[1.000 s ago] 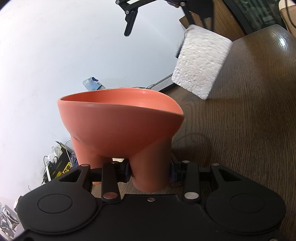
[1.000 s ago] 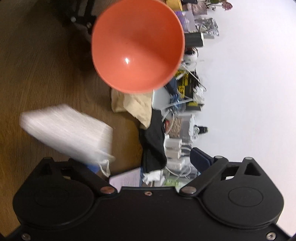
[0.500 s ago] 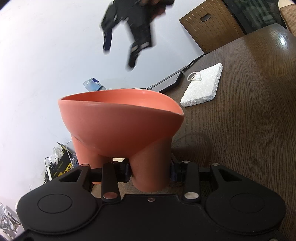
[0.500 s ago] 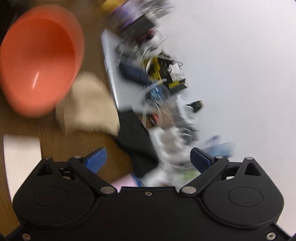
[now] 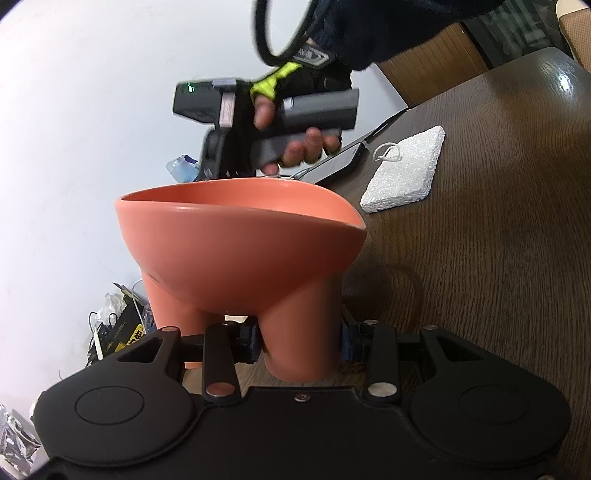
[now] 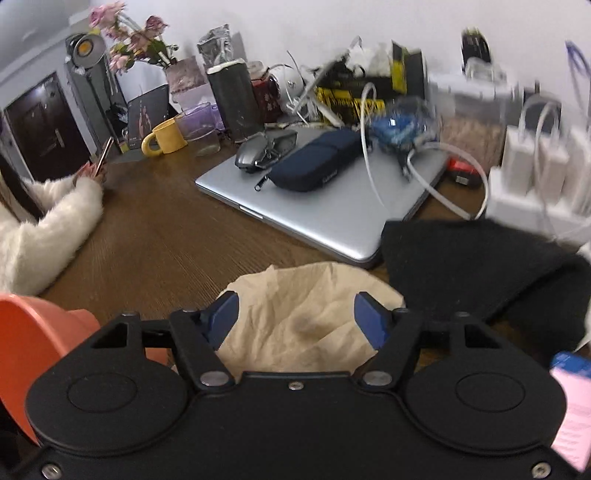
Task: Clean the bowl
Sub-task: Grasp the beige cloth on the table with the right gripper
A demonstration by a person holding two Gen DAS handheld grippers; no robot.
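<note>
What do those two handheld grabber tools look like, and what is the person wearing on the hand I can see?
Each tool, left gripper and right gripper, has a matte black body with two round discs, black linkage arms with silver pivots and blue pads. The hand wears a black fingerless glove with neon yellow trim under a dark sleeve; black cables loop nearby.

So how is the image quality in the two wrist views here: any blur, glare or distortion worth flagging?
Left wrist: bowl sharp, glare on the far table corner, hand slightly smeared, fisheye bending at the edges. Right wrist: motion blur on the clutter at right, chargers and cables smeared; cloth and laptop soft but readable; even light.
</note>
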